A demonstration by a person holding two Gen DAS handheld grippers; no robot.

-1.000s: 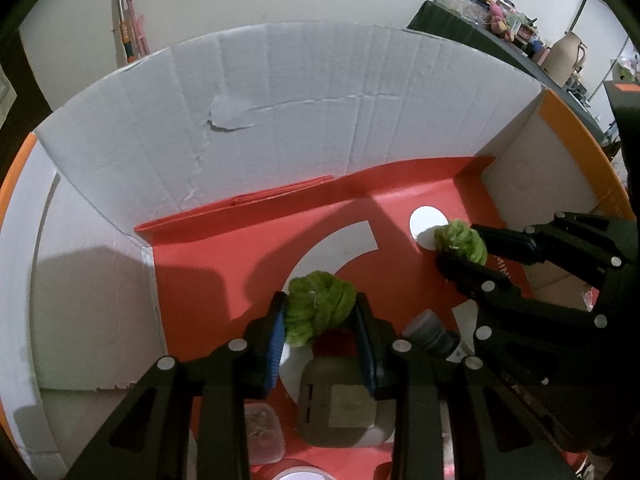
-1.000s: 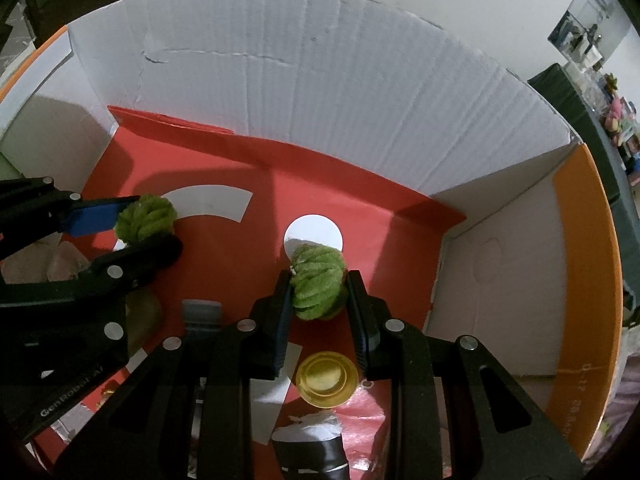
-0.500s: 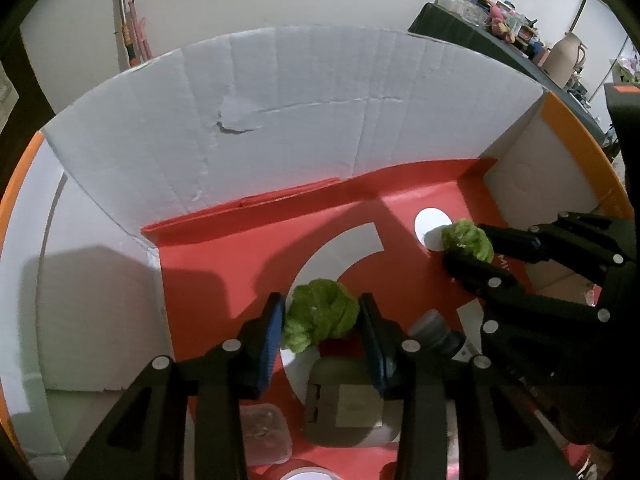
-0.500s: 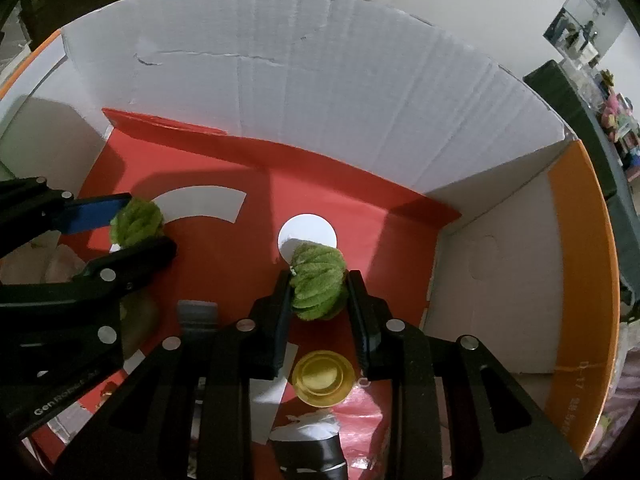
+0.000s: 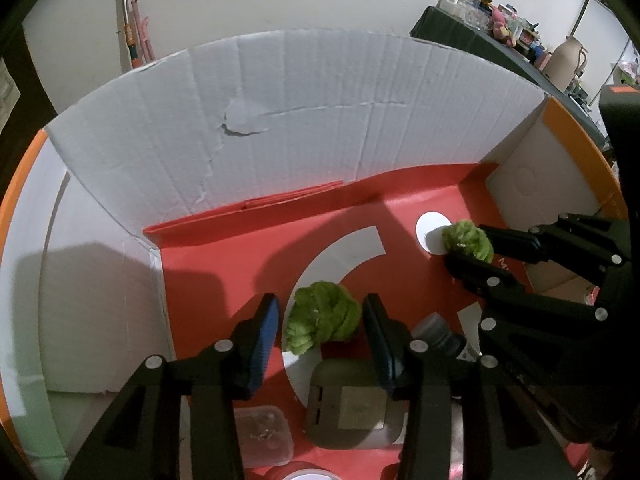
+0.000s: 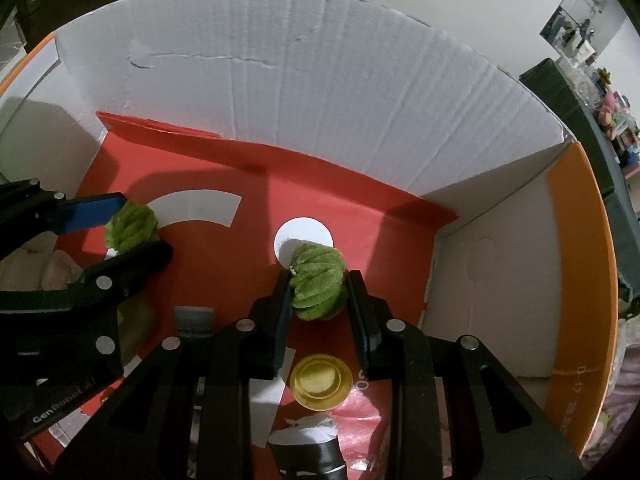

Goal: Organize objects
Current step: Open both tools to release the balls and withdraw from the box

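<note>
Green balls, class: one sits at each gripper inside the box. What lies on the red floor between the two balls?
In the right wrist view, only bare red floor with a white arc lies between the left ball and right ball.

Two fuzzy green balls point(image 5: 322, 317) point(image 6: 318, 280), apart, over red box floor point(image 6: 352, 224)

Black tongs point(image 5: 320, 320) (blue pads, seemingly)

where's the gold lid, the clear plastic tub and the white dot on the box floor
gold lid point(image 6: 322, 383), right wrist view, centre of its top
clear plastic tub point(image 5: 262, 436), left wrist view, middle of its lid
white dot point(image 6: 306, 230), right wrist view, bare upper part
</note>
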